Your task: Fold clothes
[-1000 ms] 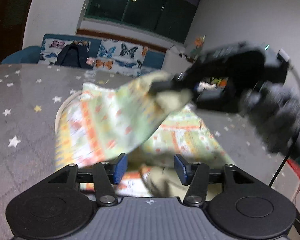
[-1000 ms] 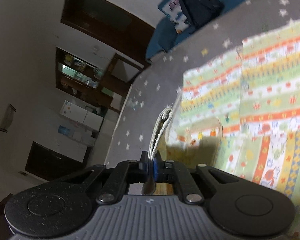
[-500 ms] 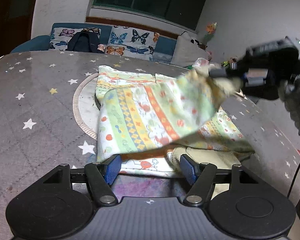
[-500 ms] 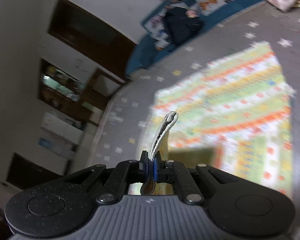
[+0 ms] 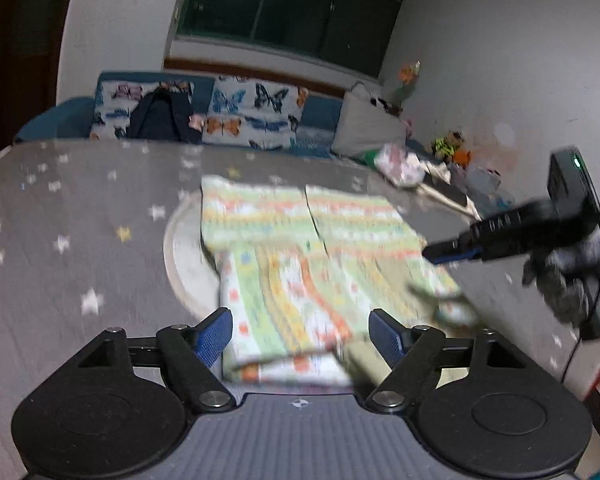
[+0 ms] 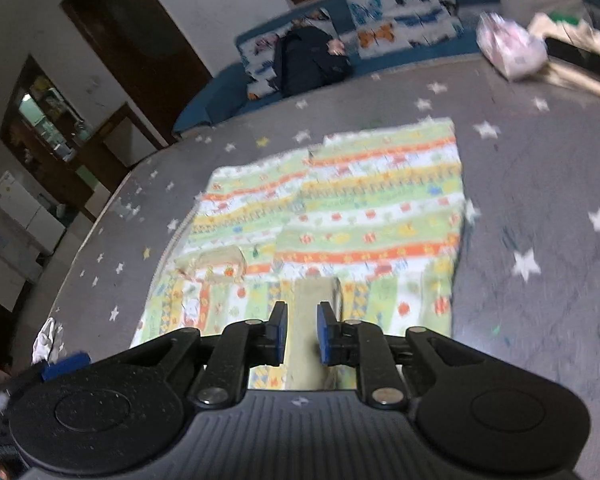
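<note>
A striped green, orange and yellow patterned garment (image 5: 308, 264) lies folded on the grey star-printed table (image 5: 80, 220); it also shows in the right wrist view (image 6: 340, 216). My left gripper (image 5: 300, 334) is open and empty just above the garment's near edge. My right gripper (image 6: 300, 332) is open and empty above the garment's near fold. The right gripper also shows in the left wrist view (image 5: 444, 250), hovering over the garment's right edge.
A blue sofa with butterfly cushions (image 5: 236, 116) and a dark backpack (image 5: 160, 116) stands behind the table. A pink-white plastic bag (image 6: 512, 48) and a black flat object lie at the table's far right. A small white cloth (image 6: 48, 340) lies at the left edge.
My right gripper has opened and let go of the garment's edge after carrying it across. The flap now lies flat on the garment. My left gripper stayed open.
</note>
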`<state>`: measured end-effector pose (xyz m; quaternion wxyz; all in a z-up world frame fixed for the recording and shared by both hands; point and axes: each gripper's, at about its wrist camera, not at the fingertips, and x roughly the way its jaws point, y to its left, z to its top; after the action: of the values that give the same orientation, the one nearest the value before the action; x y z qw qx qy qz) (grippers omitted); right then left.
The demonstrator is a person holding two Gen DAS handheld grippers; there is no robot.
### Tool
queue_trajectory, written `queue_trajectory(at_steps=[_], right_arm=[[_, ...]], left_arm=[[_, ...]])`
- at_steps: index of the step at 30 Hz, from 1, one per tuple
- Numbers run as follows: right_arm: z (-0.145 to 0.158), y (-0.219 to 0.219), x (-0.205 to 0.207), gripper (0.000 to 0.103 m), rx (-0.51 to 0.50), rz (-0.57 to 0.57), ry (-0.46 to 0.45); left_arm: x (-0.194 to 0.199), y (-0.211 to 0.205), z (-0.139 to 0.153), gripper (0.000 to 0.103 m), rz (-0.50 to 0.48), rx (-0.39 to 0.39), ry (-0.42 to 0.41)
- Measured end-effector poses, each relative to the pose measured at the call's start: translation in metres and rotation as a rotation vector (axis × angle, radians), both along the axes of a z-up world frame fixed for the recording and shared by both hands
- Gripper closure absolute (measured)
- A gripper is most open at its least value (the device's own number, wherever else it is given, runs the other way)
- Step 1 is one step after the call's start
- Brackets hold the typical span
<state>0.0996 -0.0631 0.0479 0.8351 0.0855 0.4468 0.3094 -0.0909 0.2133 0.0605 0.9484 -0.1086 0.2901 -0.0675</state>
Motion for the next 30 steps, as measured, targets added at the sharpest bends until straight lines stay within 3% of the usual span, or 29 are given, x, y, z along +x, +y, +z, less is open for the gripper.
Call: queue_trajectory(at_steps=[3,7,12,17,24,30], right_arm=[[0.002,0.017,-0.003,0.087,-0.05,0.059,-0.092],[-0.01,0.041,-0.002,0.087,-0.095,0.131,-0.134],[-0.025,0.055,-0.004,0.087,-0.159,0.191,-0.17],[-0.036,0.054,-0.008,0.087,-0.223,0.215,-0.176],[-0.02,0.045,-0.028,0.084,-0.233,0.274,-0.254],[-0.029,0.045,-0.043,0.079,-0.272,0.319,-0.261]], left_arm=[[0.027,-0.002,0.006,0.036,0.003,-0.011,-0.01],[0.068,-0.008,-0.001,0.055,0.008,-0.005,0.022],[0.103,-0.008,-0.023,0.061,0.033,0.004,0.094],[0.116,0.001,-0.049,0.063,0.082,0.031,0.172],[0.099,-0.006,-0.039,0.061,0.065,0.046,0.134],[0.09,-0.026,-0.045,0.061,0.018,0.099,0.155]])
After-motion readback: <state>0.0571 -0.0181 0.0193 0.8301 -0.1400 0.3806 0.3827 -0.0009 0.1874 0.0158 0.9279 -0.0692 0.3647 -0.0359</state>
